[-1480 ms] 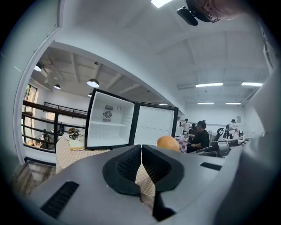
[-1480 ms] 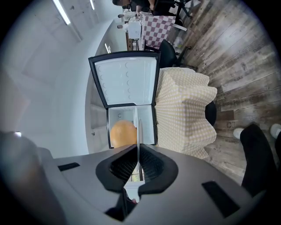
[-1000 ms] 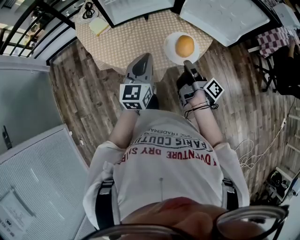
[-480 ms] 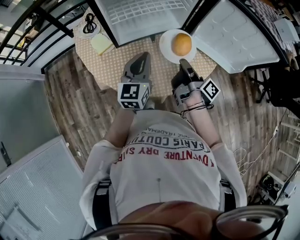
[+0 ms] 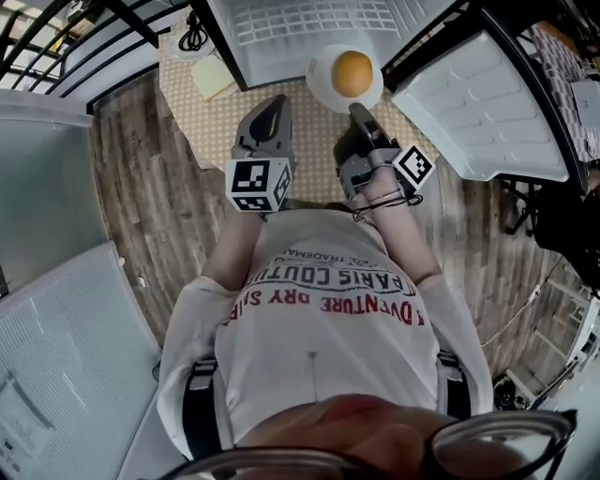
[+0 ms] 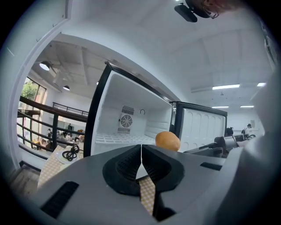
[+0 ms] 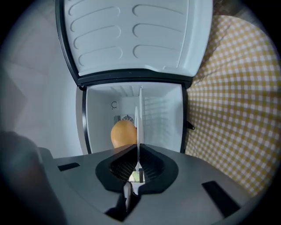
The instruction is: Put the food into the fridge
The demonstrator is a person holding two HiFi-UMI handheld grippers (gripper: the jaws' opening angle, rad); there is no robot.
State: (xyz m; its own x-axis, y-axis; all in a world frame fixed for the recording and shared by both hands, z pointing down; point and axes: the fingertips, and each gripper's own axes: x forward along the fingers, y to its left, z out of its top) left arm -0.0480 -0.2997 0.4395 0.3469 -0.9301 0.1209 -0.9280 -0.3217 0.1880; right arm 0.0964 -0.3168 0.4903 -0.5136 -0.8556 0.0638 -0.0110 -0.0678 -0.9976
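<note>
Right gripper [image 5: 355, 111], clamped on the plate [image 5: 322, 82] of orange food [image 5: 352, 72], has crossed the table [image 5: 214, 122] edge to the fridge [image 5: 309, 28] mouth. My left gripper [image 5: 275, 103] is closed, empty. I judge insertion is next.

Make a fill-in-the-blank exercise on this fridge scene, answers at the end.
The right tongs grip a white plate by its ____.
On the white plate lies one round food item coloured ____.
The left tongs are shut and hold ____.
The fridge ahead stands with its door ____.
Missing words: rim; orange; nothing; open.
</note>
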